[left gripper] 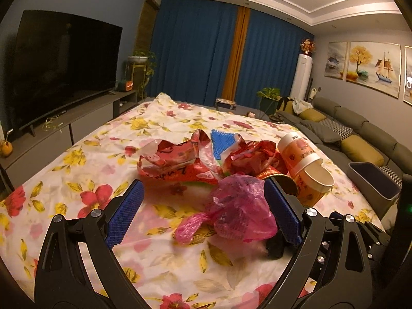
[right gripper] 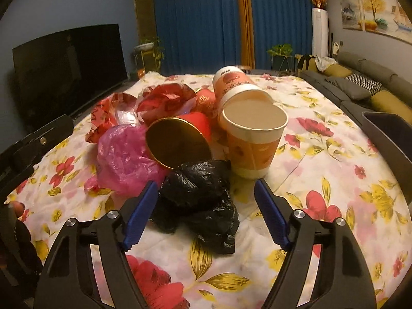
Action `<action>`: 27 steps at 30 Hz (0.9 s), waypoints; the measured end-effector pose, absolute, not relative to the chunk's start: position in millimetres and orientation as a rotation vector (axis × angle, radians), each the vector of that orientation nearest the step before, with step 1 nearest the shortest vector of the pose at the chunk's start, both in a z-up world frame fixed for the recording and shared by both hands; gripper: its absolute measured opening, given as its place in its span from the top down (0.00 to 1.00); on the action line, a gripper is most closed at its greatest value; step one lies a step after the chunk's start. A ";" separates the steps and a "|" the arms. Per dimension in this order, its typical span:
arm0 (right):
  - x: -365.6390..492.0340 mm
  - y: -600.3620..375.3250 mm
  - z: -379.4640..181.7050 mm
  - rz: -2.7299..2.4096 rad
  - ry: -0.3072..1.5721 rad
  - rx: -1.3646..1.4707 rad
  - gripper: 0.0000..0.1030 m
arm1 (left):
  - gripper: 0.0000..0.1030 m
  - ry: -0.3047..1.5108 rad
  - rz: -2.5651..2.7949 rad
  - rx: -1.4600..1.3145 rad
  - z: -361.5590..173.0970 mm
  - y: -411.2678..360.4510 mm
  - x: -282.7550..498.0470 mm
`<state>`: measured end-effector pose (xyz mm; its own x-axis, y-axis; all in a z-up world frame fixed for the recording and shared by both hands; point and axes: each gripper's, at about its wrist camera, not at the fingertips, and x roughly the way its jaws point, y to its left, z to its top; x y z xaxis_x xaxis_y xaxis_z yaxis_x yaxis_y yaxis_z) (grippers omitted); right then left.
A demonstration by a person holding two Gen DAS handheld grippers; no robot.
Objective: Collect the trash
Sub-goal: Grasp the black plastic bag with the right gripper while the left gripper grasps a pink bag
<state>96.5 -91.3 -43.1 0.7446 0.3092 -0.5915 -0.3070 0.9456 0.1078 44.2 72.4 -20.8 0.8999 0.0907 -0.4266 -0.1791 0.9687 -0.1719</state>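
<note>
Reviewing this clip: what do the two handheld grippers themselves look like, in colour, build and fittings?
The left gripper and right gripper look alike: glossy black linkage arms with triangular cut-outs, round silver pivot bolts, and flat blue finger pads with fine ribbed texture. No cables, markings or sleeves show.

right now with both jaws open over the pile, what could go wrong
1. The right gripper straddles the black bag, which touches the gold-rimmed cup and sits just in front of the paper cup; closing or lifting may knock either over.
2. The left gripper brackets the pink bag, which lies off-centre against the right pad; thin plastic may slip or snag.
3. The bin sits past the table edge, so a loose grip could drop trash short.
</note>
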 end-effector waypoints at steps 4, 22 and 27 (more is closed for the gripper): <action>102.4 -84.0 -43.7 0.332 0.672 -0.025 0.26 | 0.10 0.439 0.125 -0.214 -21.9 71.4 45.9; 111.6 -81.4 -49.9 0.349 0.713 -0.052 0.72 | 0.11 0.472 0.054 -0.177 -27.4 53.2 54.4; 104.5 -94.3 -44.1 0.332 0.684 -0.037 0.72 | 0.16 0.493 0.030 -0.175 -30.3 47.6 60.3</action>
<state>104.5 -94.3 -44.1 0.7247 0.2887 -0.6257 -0.3126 0.9469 0.0749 60.3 47.6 -30.3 0.8807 -0.0133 -0.4734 -0.0708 0.9847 -0.1594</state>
